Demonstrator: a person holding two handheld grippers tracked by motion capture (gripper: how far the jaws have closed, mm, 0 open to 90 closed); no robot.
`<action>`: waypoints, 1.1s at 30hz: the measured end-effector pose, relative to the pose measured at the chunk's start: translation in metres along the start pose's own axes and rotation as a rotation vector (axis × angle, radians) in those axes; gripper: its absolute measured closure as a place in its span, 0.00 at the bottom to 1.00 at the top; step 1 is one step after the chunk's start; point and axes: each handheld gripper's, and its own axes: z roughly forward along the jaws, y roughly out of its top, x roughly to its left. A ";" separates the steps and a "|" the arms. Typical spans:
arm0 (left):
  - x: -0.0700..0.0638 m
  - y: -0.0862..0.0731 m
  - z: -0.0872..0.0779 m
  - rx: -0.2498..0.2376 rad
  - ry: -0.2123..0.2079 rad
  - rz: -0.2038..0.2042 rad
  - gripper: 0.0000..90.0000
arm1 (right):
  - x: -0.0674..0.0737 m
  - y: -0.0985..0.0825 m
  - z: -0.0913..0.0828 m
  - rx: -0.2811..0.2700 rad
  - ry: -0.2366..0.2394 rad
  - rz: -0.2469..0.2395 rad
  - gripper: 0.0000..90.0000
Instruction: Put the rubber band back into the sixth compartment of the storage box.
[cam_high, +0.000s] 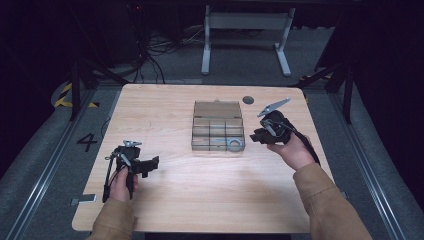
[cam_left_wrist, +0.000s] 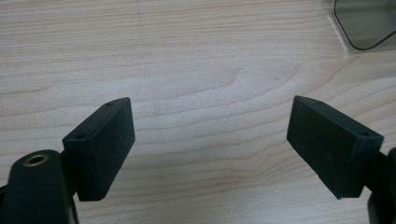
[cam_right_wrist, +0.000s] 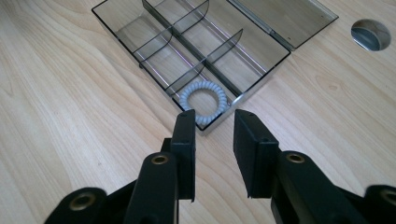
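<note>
High view: the box (cam_high: 218, 126) sits mid-surface (cam_high: 200, 200), a coil ring (cam_high: 234, 145) in its near-right compartment. The right gripper (cam_high: 257, 135) hovers just right of the box; the left gripper (cam_high: 150, 164) lies well left.

Left gripper view: fingers (cam_left_wrist: 100, 149) wide, empty; the box's corner is cut off.

Right gripper view: fingers (cam_right_wrist: 184, 140) part-open, empty, the ring (cam_right_wrist: 204, 101) just beyond them.

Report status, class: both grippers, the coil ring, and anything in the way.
Left gripper open, empty, over bare table. Right gripper open, empty. Coil ring lies in the organizer box's corner compartment. Nothing blocking.
</note>
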 end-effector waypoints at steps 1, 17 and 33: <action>0.000 0.000 0.000 0.000 0.000 0.000 0.18 | 0.000 0.000 0.000 0.000 0.000 0.000 0.78; 0.000 0.000 0.001 0.001 0.002 -0.001 0.18 | 0.002 -0.039 -0.014 -0.015 0.003 0.029 0.76; -0.001 0.000 0.000 0.002 0.005 0.002 0.18 | 0.003 -0.083 -0.026 -0.065 -0.007 0.064 0.65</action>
